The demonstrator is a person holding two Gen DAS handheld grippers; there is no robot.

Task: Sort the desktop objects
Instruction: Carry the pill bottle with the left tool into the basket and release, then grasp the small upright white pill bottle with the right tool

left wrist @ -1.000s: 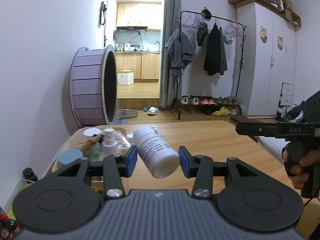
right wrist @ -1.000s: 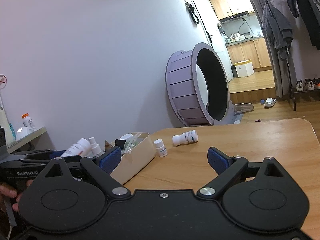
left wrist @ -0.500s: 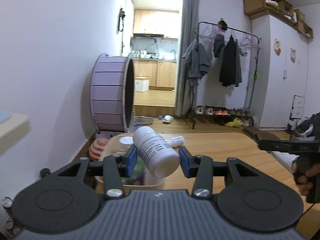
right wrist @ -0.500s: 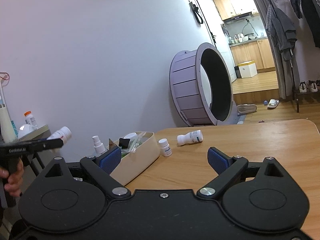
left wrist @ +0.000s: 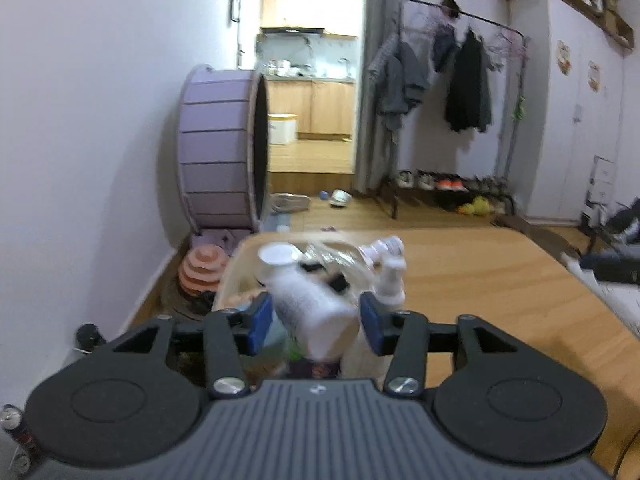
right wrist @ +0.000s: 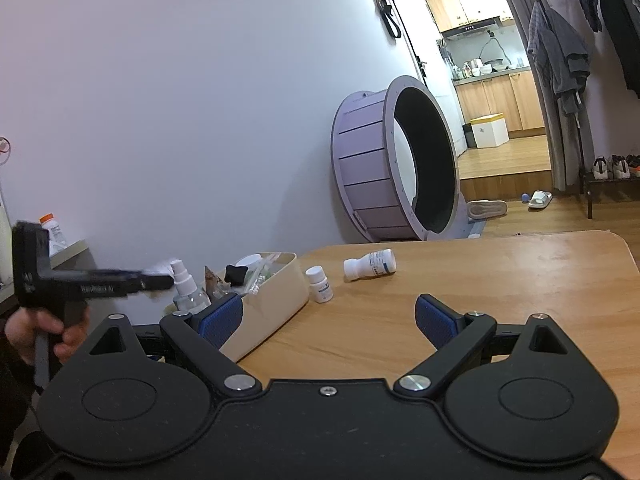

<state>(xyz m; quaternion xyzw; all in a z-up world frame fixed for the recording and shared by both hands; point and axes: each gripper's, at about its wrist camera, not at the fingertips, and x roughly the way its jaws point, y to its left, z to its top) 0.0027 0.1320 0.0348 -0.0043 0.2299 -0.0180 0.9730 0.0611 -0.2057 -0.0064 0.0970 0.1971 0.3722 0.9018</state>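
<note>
Left tongs are clamped on a tilted white plastic bottle above the beige storage bin, apparently for release, while right tongs, spread apart and empty, face two small white bottles at 12 o'clock on the wooden desk.

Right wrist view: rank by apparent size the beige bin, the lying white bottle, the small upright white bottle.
1. beige bin, clearly largest.
2. lying white bottle.
3. small upright white bottle, though it sits slightly nearer the camera.
</note>
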